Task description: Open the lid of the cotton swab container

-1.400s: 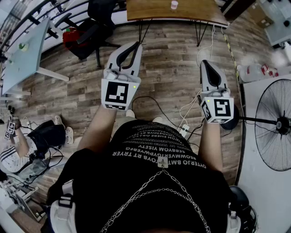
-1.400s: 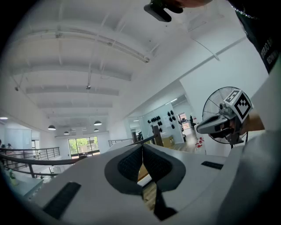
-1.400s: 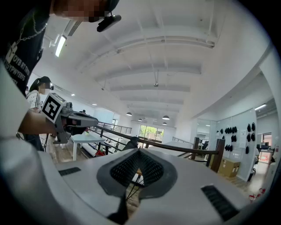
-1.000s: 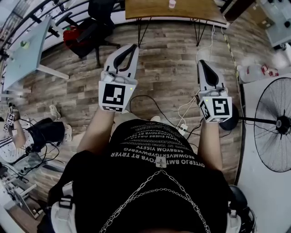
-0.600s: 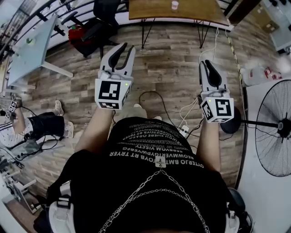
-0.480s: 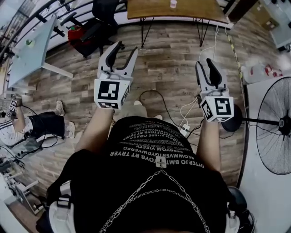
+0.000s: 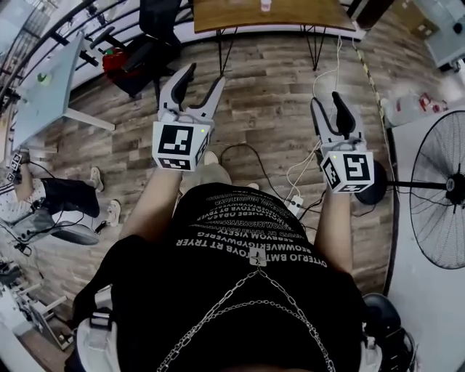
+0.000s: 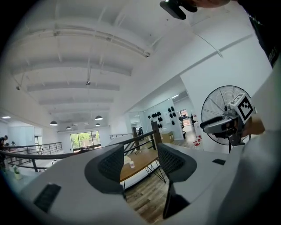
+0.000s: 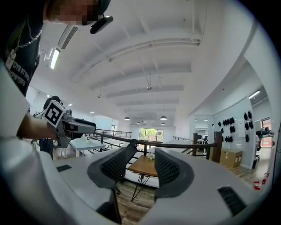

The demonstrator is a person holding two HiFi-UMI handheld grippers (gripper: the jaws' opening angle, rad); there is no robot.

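Observation:
A small white container [image 7: 266, 5] stands on a wooden table [image 7: 305, 14] far ahead across the floor, out of reach of both grippers. In the left gripper view, that small container [image 8: 131, 164] shows between the jaws in the distance. My left gripper [image 7: 205, 75] is held level at chest height; its jaws have just been opening and stand open with nothing between them. My right gripper [image 7: 327, 100] is held level as well; its jaws have also just been opening and are empty. The wooden table [image 9: 141, 166] lies beyond the right gripper [image 9: 142, 165].
A large standing fan [image 7: 443, 189] is at the right, with cables and a power strip [image 7: 294, 207] on the wood floor near my feet. A black chair [image 7: 156, 29] and a pale grey table [image 7: 43, 80] stand at left. A seated person [image 7: 43, 196] is at far left.
Both grippers went from shut to open, their jaws spreading apart. Both hands have drifted slightly, still held over the floor in front of my body.

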